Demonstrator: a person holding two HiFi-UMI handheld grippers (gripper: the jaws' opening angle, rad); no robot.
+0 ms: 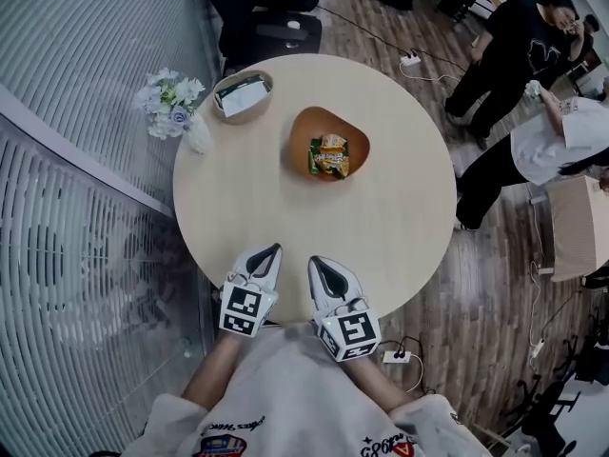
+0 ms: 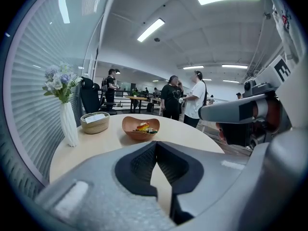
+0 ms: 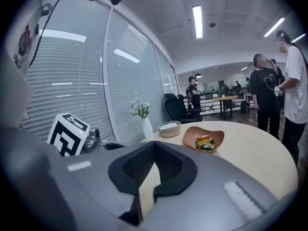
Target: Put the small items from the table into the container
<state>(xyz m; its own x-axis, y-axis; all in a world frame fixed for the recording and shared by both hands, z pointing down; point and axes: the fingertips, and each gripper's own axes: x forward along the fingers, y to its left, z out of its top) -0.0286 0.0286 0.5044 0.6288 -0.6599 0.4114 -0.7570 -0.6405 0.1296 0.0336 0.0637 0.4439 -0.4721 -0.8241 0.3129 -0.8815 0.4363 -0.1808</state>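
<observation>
An orange-brown bowl (image 1: 327,141) sits past the middle of the round table (image 1: 400,217), with small colourful snack packets (image 1: 330,155) lying in it. The bowl (image 2: 140,127) shows ahead in the left gripper view and the same bowl (image 3: 203,137) in the right gripper view. My left gripper (image 1: 275,248) and right gripper (image 1: 313,262) hover side by side over the table's near edge, well short of the bowl. Both are shut, tips touching, with nothing between them.
A woven basket (image 1: 242,96) holding a card stands at the table's far left, beside a white vase of flowers (image 1: 176,108). Blinds line the left wall. Two people (image 1: 533,74) stand off the table's right side. A power strip (image 1: 396,356) lies on the wooden floor.
</observation>
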